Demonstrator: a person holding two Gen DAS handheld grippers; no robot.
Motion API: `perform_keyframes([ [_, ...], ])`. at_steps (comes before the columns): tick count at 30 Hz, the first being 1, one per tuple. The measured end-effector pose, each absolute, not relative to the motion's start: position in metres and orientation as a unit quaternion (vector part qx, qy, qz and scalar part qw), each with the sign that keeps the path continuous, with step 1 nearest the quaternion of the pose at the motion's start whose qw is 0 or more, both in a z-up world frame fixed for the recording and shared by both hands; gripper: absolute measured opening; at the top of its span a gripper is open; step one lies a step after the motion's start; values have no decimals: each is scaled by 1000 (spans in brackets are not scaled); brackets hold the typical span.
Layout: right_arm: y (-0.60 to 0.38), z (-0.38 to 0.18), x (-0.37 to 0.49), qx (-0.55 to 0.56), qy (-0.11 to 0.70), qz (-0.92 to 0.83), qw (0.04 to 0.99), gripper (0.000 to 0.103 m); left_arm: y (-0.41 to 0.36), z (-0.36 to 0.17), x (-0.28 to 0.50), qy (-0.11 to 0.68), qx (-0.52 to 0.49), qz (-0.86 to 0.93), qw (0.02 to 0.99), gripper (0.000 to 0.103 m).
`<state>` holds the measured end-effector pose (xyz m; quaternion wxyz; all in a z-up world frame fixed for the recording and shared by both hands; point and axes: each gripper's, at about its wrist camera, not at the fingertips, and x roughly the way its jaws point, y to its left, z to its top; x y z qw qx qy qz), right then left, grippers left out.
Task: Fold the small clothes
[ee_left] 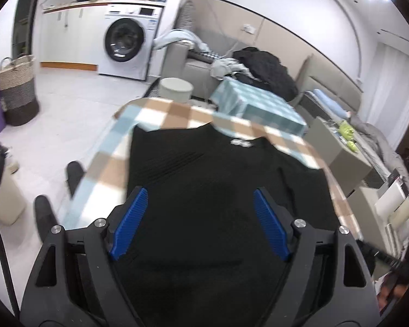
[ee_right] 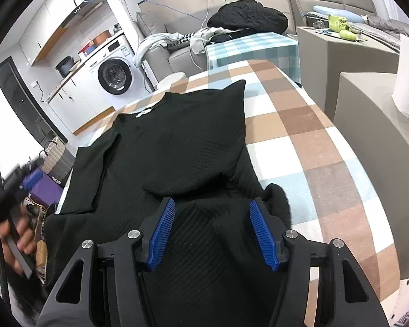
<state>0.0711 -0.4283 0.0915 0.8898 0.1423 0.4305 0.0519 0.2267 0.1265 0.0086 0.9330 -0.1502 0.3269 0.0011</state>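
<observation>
A black ribbed knit top [ee_right: 177,147] lies spread on the table covered by a brown, white and pale-blue checked cloth [ee_right: 300,125], neckline and white label [ee_left: 241,144] toward the far edge. One sleeve is already folded inward across the body, its cuff pointing to the collar; the side nearer the table's left edge also appears turned in, though the dark fabric makes that seam hard to confirm.

The left gripper [ee_left: 201,218] hovers above the garment's lower body, jaws wide apart and empty. The right gripper [ee_right: 212,231] sits low over the bunched hem; its jaws stand partly open with a rumpled fold between the blue pads, but contact cannot be confirmed.

Assessment: sleeve folds largely done. Remaining: smoothing the hem and folding bottom to collar.
</observation>
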Motion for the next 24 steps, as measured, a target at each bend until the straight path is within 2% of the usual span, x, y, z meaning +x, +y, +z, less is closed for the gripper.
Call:
perform_keyframes([
  [6,-453,99,42,129,422,46,896,65,156,-17,162,351,-122,64,926,78],
  [12,-470,75,20,121,463,46,877,66,186,-56,107,388,-128,107,906,79],
  [24,-459,62,1,105,476,81,870,66,187,-89,90,443,-122,102,882,79],
])
